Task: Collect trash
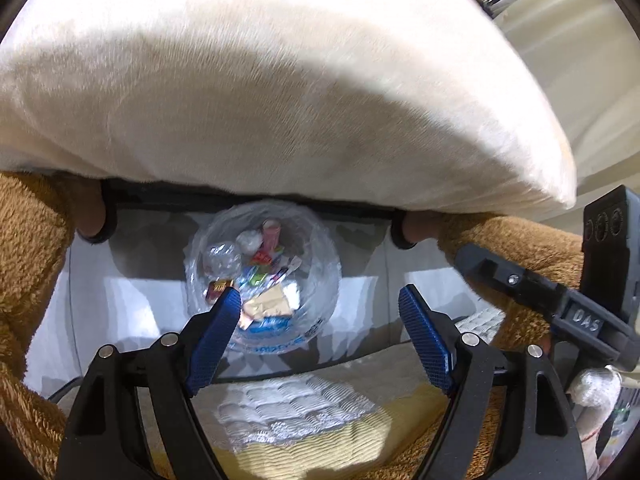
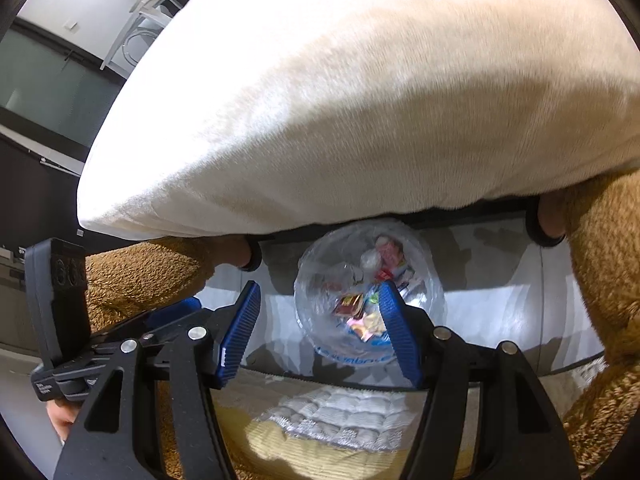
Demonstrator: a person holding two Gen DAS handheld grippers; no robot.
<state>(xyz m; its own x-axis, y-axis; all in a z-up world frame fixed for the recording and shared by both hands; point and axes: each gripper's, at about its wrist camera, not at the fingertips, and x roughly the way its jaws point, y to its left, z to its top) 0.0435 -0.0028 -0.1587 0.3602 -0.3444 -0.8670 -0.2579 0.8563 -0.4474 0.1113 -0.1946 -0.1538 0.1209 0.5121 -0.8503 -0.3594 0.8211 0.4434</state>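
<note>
A round bin lined with a clear plastic bag (image 1: 262, 276) stands on the pale floor and holds several wrappers, a crumpled bottle and a pink carton; it also shows in the right wrist view (image 2: 368, 292). My left gripper (image 1: 322, 320) is open and empty above and in front of the bin. My right gripper (image 2: 320, 320) is open and empty, also above the bin. A white quilted paper towel (image 1: 292, 408) lies on a yellow cloth just below the fingers, and shows in the right wrist view (image 2: 344, 416) too.
A large cream cushion (image 1: 260, 80) fills the upper half of both views, resting on brown fluffy fabric (image 1: 28, 240). The right gripper's body (image 1: 560, 292) shows at the right of the left wrist view; the left gripper's body (image 2: 60, 320) shows at the left of the right wrist view.
</note>
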